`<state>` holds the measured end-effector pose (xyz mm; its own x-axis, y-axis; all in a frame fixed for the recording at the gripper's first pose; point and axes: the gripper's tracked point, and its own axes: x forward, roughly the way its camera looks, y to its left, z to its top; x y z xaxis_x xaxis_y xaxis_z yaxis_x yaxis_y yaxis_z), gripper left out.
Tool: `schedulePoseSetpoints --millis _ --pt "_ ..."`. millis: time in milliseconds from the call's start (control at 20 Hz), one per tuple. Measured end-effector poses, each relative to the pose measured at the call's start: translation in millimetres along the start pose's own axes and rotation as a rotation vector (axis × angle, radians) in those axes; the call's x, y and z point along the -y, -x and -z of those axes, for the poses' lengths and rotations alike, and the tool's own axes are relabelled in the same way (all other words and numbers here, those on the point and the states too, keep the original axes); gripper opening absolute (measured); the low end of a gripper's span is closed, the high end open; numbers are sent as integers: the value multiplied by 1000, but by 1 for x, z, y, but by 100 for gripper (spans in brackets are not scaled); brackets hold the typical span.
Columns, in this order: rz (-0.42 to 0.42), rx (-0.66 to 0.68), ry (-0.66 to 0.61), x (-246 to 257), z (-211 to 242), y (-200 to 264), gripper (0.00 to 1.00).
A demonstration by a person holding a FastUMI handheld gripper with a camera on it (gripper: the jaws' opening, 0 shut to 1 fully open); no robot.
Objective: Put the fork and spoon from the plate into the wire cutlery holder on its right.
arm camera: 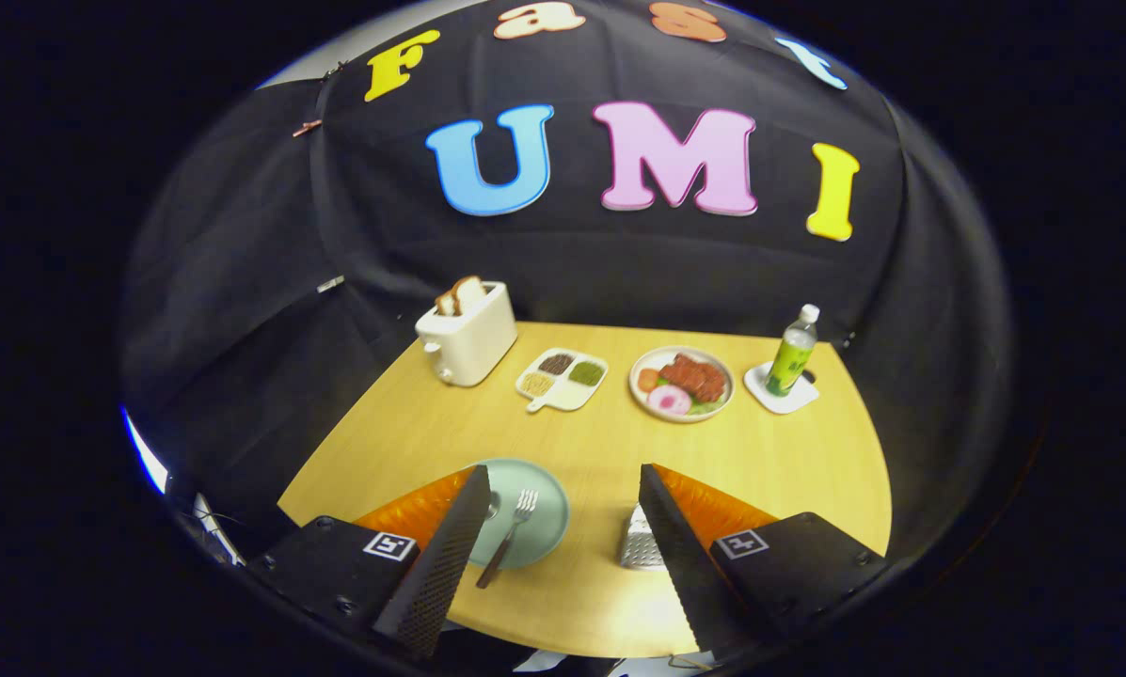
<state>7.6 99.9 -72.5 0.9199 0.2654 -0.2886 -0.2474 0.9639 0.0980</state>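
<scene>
The gripper (563,527) is hovering over the table (619,602) with its 2 fingers spread wide, gripping nothing. Between them, 1 fork (509,536) is lying on 1 plate (539,527) beside a spoon (493,508) mostly hidden by the left finger, and 1 wire cutlery holder (640,550) is sitting against the right finger. Beyond are standing 1 toaster (467,334), 1 divided dish (563,378), 1 food plate (681,383) and 1 bottle (792,353).

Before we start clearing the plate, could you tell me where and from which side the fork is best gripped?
Probably by its dark handle, which sticks out past the rim of the green plate toward the open gripper. Come from above, fingers straddling the handle crosswise: the fork lies flat, tines pointing away.
</scene>
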Motion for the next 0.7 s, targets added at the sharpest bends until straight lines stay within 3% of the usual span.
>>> schedulePoseSetpoints --millis 300,700 --pt "-62 -314 8 -43 101 -64 100" --pt "25 -505 42 -53 174 -142 99"
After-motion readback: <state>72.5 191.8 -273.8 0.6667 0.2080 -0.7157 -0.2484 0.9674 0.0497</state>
